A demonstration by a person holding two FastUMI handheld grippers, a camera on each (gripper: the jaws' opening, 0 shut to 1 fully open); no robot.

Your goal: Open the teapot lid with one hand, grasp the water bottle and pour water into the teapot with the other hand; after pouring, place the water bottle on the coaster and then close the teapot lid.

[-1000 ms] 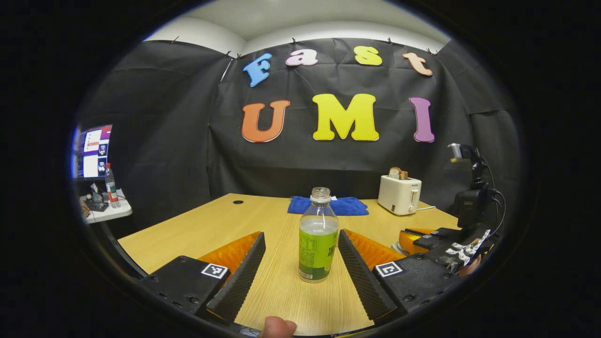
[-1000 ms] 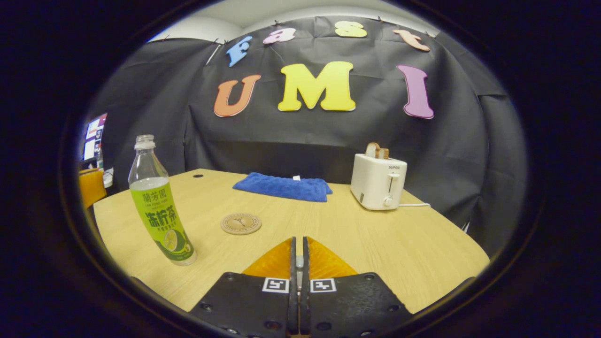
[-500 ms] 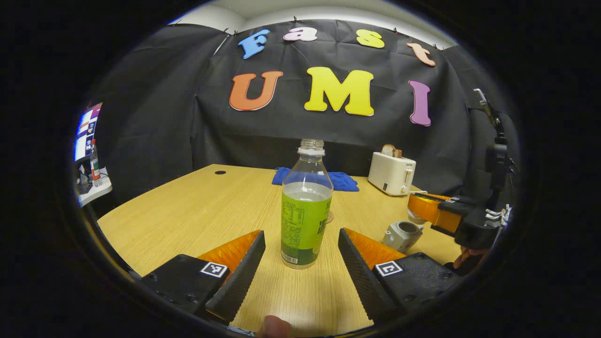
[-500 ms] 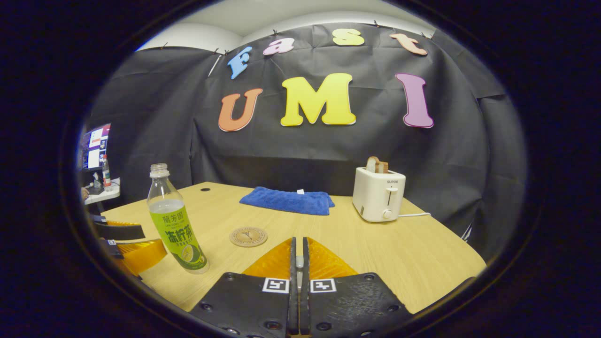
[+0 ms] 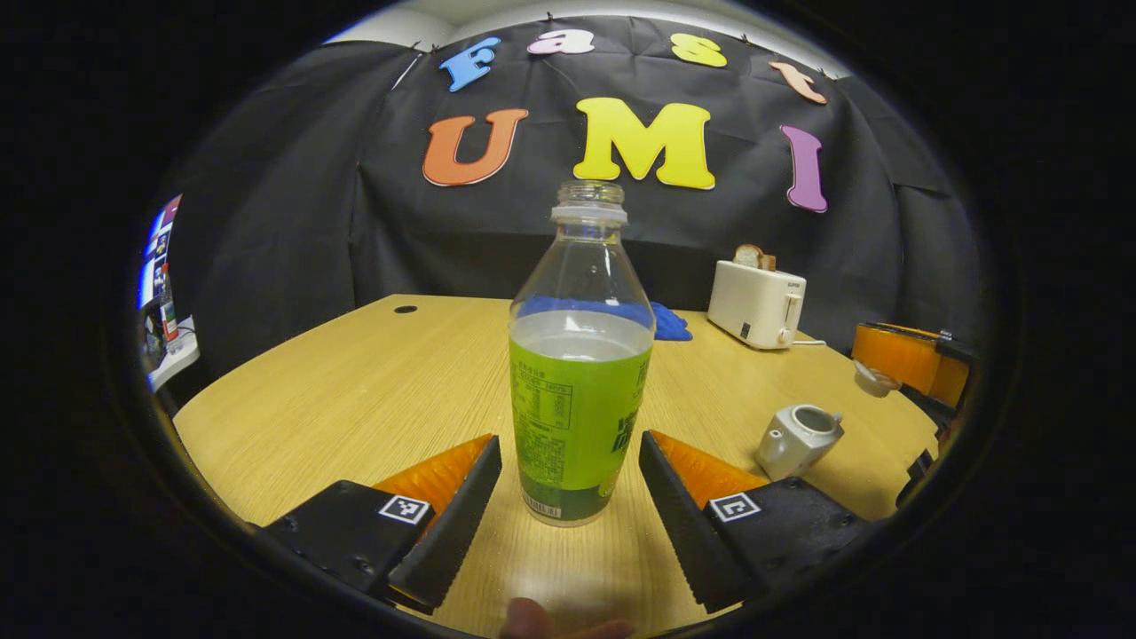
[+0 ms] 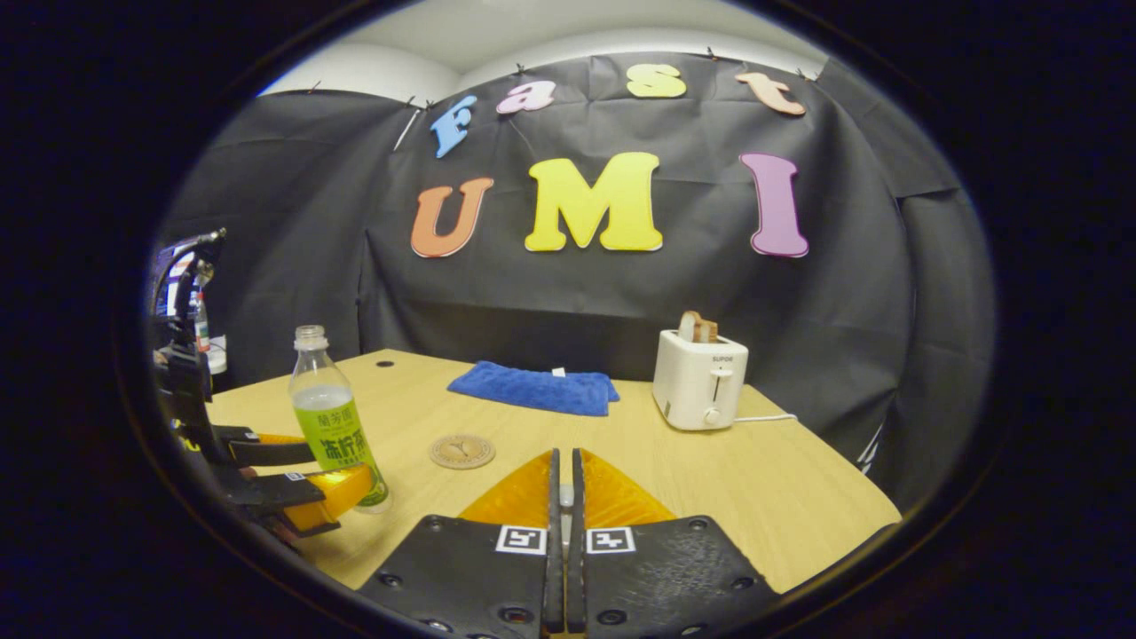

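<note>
Left gripper (image 5: 568, 497): fingers spread wide, one on each side of the base of the water bottle (image 5: 579, 373), with a visible gap on both sides; neither finger touches it. Bottle upright on the table (image 5: 355, 390), uncapped, liquid up to about the top of the green label. A fingertip (image 5: 525, 619) shows at the bottom edge of the left gripper view.

Right of the bottle, near the table's right edge: the teapot (image 5: 796, 439), mouth open, no lid on it. Just past it, the right gripper (image 5: 905, 364) with a small pale object, seemingly the lid (image 5: 874, 378), at its tip.

Right gripper view: its own fingers (image 6: 532, 488) are pressed nearly together around a thin pale piece; what that is cannot be told from here. Open wood lies ahead and to the right, out to the table's curved edge.

Middle distance: a round coaster (image 6: 461, 451) lies flat, bare, apart from the bottle, bare wood between them. This view also shows the left gripper flanking the bottle from the side.

Far side: blue cloth (image 6: 534, 389) near the back edge; white toaster (image 6: 699, 380) with bread in its slot, cord trailing right. A side desk with a monitor (image 5: 153, 275) stands off to the left, beyond the table.
</note>
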